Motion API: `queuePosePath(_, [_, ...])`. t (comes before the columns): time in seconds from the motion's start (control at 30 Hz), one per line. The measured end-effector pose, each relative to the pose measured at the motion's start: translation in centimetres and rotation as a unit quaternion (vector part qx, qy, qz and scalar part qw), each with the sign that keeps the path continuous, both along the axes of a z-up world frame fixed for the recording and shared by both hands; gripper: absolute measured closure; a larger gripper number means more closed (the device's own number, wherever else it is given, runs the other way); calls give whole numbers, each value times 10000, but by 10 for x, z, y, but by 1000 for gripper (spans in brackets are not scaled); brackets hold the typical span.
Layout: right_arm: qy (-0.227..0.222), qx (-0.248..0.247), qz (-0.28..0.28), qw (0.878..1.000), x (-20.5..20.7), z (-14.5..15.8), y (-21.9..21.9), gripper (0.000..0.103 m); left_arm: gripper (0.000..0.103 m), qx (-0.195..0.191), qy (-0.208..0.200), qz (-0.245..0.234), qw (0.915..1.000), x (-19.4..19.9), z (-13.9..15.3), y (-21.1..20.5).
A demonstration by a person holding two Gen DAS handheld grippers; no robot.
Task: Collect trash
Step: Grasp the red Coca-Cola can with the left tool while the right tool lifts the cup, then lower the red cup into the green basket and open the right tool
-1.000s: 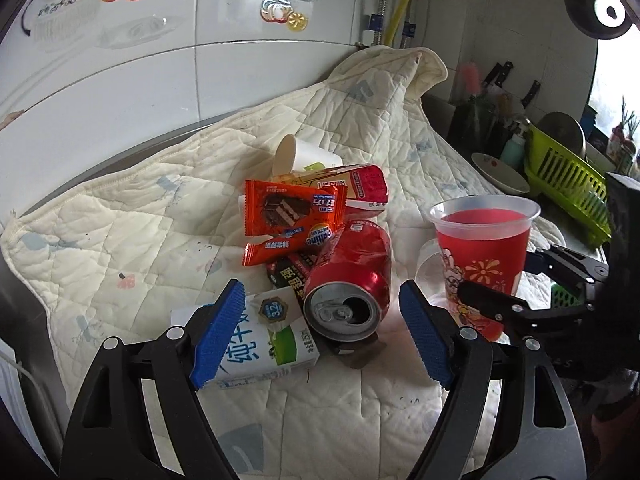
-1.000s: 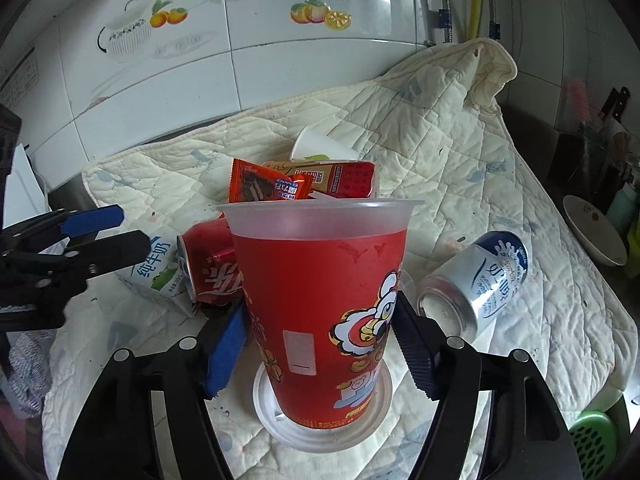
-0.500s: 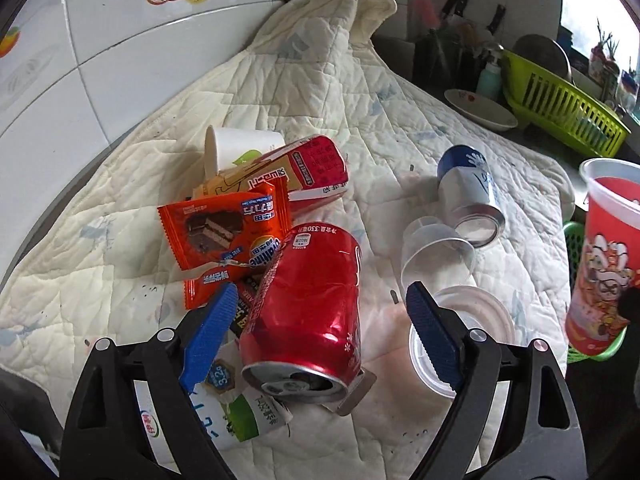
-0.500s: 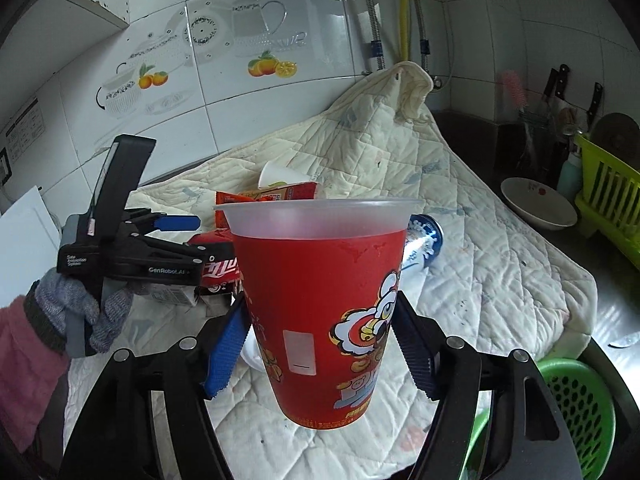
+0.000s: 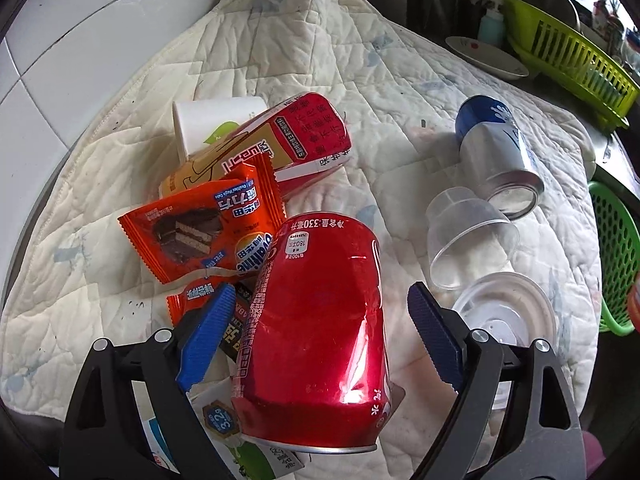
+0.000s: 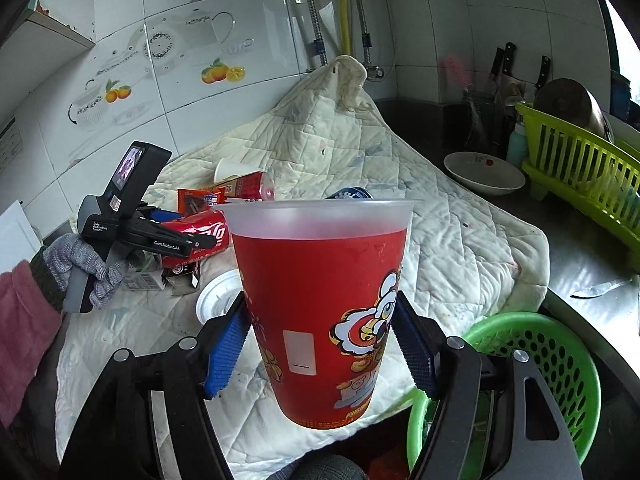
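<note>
My left gripper [image 5: 320, 336] is open around a dented red soda can [image 5: 316, 332] lying on the quilted cloth; its pads stand apart from the can's sides. Orange snack wrappers [image 5: 200, 232], a red and yellow carton [image 5: 280, 144], a white paper cup [image 5: 208, 120] and a milk carton [image 5: 240, 440] lie around the can. My right gripper [image 6: 320, 344] is shut on a red plastic cup [image 6: 320, 304], held in the air off the cloth's front edge beside a green basket [image 6: 552, 356]. The left gripper also shows in the right wrist view [image 6: 160, 232].
A blue and silver can [image 5: 496, 156], a clear plastic cup [image 5: 468, 240] and a clear lid [image 5: 508, 316] lie on the cloth [image 5: 400, 60] to the right. A white bowl [image 6: 484, 172], a green dish rack [image 6: 580, 164] and knives stand at the back right.
My right gripper has lifted the red cup off its lid and carried it right, beside the green basket. My left gripper has moved forward over the red can.
</note>
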State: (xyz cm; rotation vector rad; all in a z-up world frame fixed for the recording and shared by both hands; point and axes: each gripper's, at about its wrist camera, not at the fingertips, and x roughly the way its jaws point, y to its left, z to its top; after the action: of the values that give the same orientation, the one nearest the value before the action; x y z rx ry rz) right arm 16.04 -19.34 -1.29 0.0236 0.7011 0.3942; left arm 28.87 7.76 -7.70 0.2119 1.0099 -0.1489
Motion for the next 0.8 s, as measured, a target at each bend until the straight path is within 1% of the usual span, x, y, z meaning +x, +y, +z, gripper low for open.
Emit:
queuePosePath(0.07, [15, -16, -82, 10000, -3, -2, -5, 36, 31, 19, 25, -14, 10000, 0, -2, -2])
queuePosePath(0.13, [50, -4, -163, 9999, -6, -4, -13, 36, 37, 47, -10, 8, 10000, 1, -2, -2])
queuePosePath(0.27, [100, 14, -335, 9994, -11, -9, -27, 36, 38, 31, -207, 41, 9998, -4, 3, -3])
queuePosePath(0.43, [146, 49, -566, 9983, -19, -15, -45, 36, 39, -38, -510, 73, 9987, -20, 19, -6])
queuePosePath(0.6, [244, 60, -907, 9956, -27, -21, -75, 36, 39, -298, -744, 203, 9966, -45, 38, -5])
queuePosePath(0.7, [281, -86, -1201, 9923, -31, -25, -97, 36, 39, -449, -917, 217, 9945, -61, 50, -7])
queuePosePath(0.8, [417, -193, -1518, 9873, -32, -35, -122, 36, 39, -581, -1093, 178, 9922, -77, 62, -14])
